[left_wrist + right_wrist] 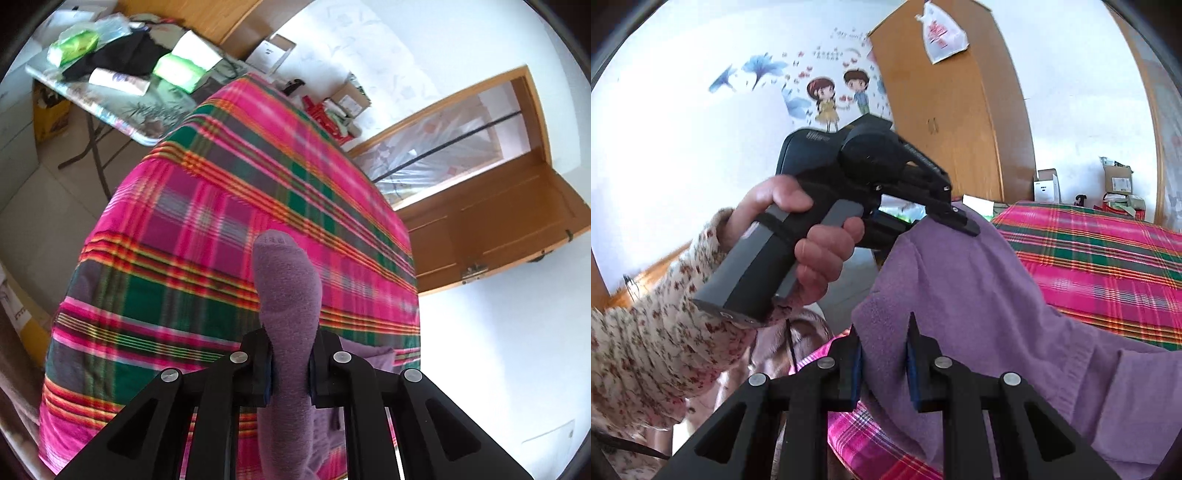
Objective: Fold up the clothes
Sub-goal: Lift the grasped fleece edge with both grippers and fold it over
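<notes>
Both tongs are lifted above the bed (pixel 207 206), which is covered by a pink, green and orange plaid sheet. Left tongs (pixel 290 363): jaws drawn close, pinching a fold of the purple garment (pixel 286 288); the fabric stands up past the fingertips in a rounded hump and trails down behind them. Right tongs (pixel 882 363): jaws likewise narrowed on an edge of the same purple garment (pixel 979 295), blue pads pressing the cloth on both sides. In the right wrist view the garment stretches up from those jaws to the left tongs (pixel 960 218) and drapes down over the plaid sheet to the right. The left hand (pixel 812 236) is wrapped round the grey handle, its sleeve (pixel 646 332) cream with small red flowers. Beyond the bed: a folding worktop (pixel 110 107) carrying green packets, a dark cloth and a white tube; cardboard boxes (pixel 351 98) against the wall; a wooden door (pixel 498 229) standing open. In the right wrist view, a tall wooden wardrobe (pixel 960 110) and cartoon wall stickers (pixel 838 96).
</notes>
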Motion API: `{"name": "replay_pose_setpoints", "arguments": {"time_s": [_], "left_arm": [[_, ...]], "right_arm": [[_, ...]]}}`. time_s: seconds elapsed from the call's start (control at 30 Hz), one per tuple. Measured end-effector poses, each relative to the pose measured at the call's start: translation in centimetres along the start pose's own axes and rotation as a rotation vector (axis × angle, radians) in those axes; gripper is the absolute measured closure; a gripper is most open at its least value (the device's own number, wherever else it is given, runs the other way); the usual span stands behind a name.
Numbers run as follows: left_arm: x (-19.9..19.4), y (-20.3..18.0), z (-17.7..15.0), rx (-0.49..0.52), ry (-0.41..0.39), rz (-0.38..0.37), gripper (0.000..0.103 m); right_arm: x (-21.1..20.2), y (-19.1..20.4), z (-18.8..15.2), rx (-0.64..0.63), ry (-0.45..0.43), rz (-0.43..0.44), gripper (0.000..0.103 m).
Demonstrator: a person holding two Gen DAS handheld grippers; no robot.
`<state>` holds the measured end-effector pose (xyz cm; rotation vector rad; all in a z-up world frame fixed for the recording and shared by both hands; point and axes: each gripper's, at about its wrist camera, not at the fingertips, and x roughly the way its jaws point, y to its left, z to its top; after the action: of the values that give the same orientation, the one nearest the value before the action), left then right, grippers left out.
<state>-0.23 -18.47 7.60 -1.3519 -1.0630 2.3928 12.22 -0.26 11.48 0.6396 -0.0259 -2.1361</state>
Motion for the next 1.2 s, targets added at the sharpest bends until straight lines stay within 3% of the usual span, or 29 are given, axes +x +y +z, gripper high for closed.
{"name": "replay_pose_setpoints", "arguments": {"time_s": [0.4,0.7,1.07,1.2], "left_arm": [[0.7,-7.4,-1.4,0.092,0.0,-0.058,0.09],[3.9,-13.1,-3.1,0.179,0.051,-0.106,0.089],[8.1,-17.9,-4.3,0.227,0.118,-0.112,0.089],[10.1,-19.6,-4.8,0.257,0.132,-0.083,0.089]], "right_arm": [[-6.9,-1.9,0.2,0.081,-0.11,0.009,0.083],[-11.4,-4.8,0.1,0.115,-0.181,-0.047,0.083],[-15.2,-8.4,-0.6,0.186,-0.245,-0.111,0.083],[-16.5,-10.3,-1.3,0.224,-0.255,-0.137,0.083]]}}
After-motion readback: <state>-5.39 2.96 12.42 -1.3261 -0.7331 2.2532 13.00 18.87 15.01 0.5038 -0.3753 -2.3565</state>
